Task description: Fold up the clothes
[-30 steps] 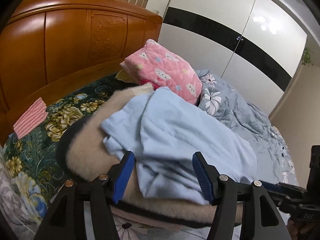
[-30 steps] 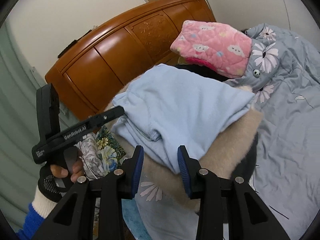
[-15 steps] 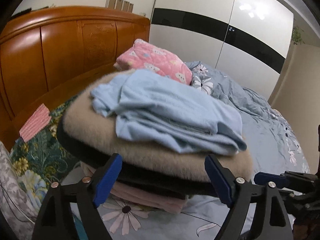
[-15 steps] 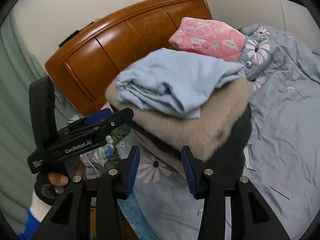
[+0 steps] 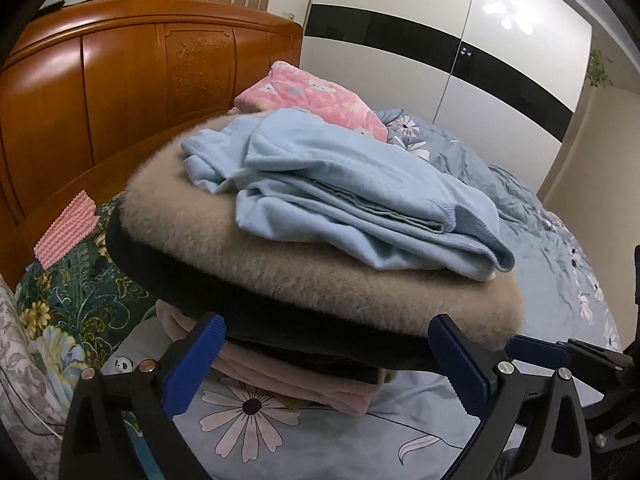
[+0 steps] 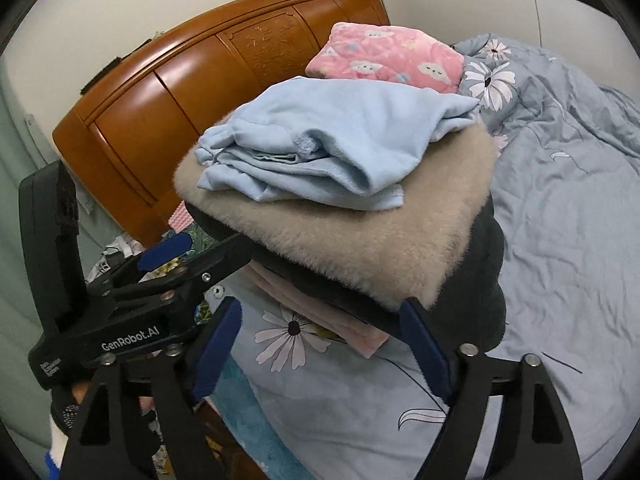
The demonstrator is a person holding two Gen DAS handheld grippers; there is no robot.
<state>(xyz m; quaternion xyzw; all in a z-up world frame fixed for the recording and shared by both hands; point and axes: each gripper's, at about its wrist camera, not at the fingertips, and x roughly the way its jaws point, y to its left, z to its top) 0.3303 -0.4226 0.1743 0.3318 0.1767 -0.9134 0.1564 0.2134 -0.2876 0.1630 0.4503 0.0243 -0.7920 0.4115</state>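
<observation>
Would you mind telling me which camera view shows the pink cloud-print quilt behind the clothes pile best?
The right wrist view: the pink cloud-print quilt shows nearly its whole top face, against the headboard. In the left wrist view the quilt is partly hidden behind the light blue garment on the pile.

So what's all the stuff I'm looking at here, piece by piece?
light blue garment: one, pale blue, folded on top of the pile
beige fluffy garment: one, tan, under the blue one
dark garment: one, near black, beneath the beige one
pink garment: one, pale pink, bottom of the pile
pink quilt: one, pink with cloud faces, folded near the headboard
bedsheet: one, grey-blue with flowers, covering the bed
headboard: one, orange-brown wood, behind the pile
wardrobe: one, white with a black band, far wall
left gripper: open, before the pile
right gripper: open, before the pile
</observation>
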